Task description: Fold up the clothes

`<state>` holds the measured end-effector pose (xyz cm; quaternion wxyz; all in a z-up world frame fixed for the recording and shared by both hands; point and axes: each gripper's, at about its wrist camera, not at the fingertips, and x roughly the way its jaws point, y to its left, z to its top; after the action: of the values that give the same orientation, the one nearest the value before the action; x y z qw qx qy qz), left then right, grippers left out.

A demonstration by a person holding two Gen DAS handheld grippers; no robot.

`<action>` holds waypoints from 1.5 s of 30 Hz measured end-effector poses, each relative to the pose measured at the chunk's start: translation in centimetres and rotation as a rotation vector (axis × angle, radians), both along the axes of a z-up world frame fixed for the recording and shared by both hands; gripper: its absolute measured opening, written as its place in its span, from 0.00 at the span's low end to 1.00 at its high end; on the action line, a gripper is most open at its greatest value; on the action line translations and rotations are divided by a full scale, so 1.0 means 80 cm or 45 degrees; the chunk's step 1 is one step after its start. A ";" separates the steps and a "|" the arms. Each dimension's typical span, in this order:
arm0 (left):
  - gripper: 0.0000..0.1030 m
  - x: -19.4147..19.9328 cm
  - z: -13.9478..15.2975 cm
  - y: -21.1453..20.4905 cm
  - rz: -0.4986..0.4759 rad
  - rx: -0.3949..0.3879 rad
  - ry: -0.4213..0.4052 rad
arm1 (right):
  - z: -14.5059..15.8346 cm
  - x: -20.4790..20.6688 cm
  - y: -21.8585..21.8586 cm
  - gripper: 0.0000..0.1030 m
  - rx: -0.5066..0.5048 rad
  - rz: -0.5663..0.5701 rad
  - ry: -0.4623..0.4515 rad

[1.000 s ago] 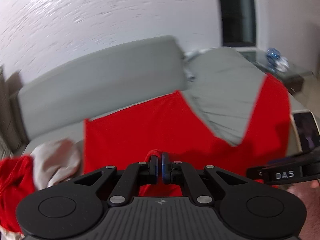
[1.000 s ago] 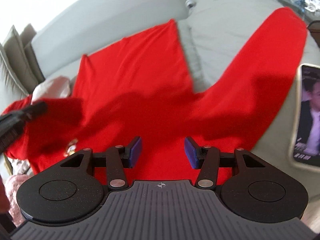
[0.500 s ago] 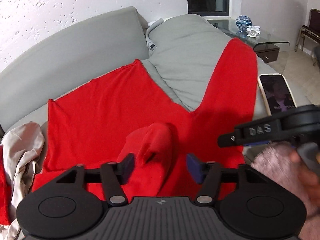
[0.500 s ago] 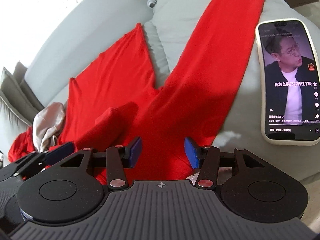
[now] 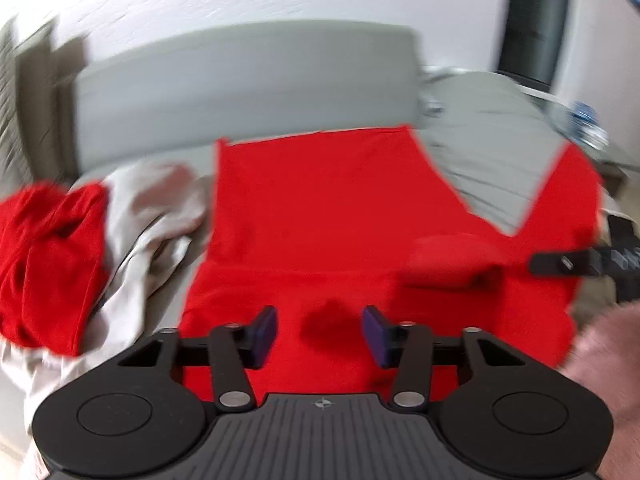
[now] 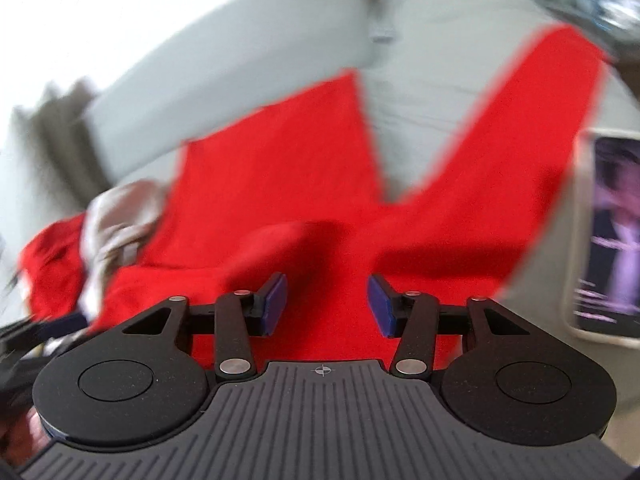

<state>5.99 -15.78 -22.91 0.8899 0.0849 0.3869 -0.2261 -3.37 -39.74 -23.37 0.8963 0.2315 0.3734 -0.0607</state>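
Note:
A red long-sleeved garment (image 5: 332, 208) lies spread on the grey sofa (image 5: 248, 76), one sleeve stretched to the far right (image 5: 568, 188) and a folded-over lump of cloth (image 5: 452, 252) near its middle. My left gripper (image 5: 319, 332) is open and empty just above the garment's near part. My right gripper (image 6: 326, 304) is open and empty over the same garment (image 6: 272, 184), close to the lump (image 6: 280, 248). Its body shows at the right edge of the left wrist view (image 5: 592, 260). Both views are blurred.
A beige cloth (image 5: 152, 216) and another red garment (image 5: 48, 256) are piled at the left of the sofa. A phone (image 6: 608, 236) with a lit screen lies on the sofa at the right. A glass side table (image 5: 584, 120) stands beyond the sofa's right end.
My left gripper opened and let go of the red cloth, which now lies as a lump on the garment. It then swung left. My right gripper stayed open and shifted left.

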 end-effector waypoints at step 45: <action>0.30 0.032 -0.057 0.021 0.213 0.106 0.150 | -0.042 0.051 0.034 0.18 -0.629 -0.327 0.361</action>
<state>8.57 -14.07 -27.49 0.8771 0.0757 0.4534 -0.1395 0.72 -37.01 -26.74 0.8495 0.0412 0.4362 -0.2940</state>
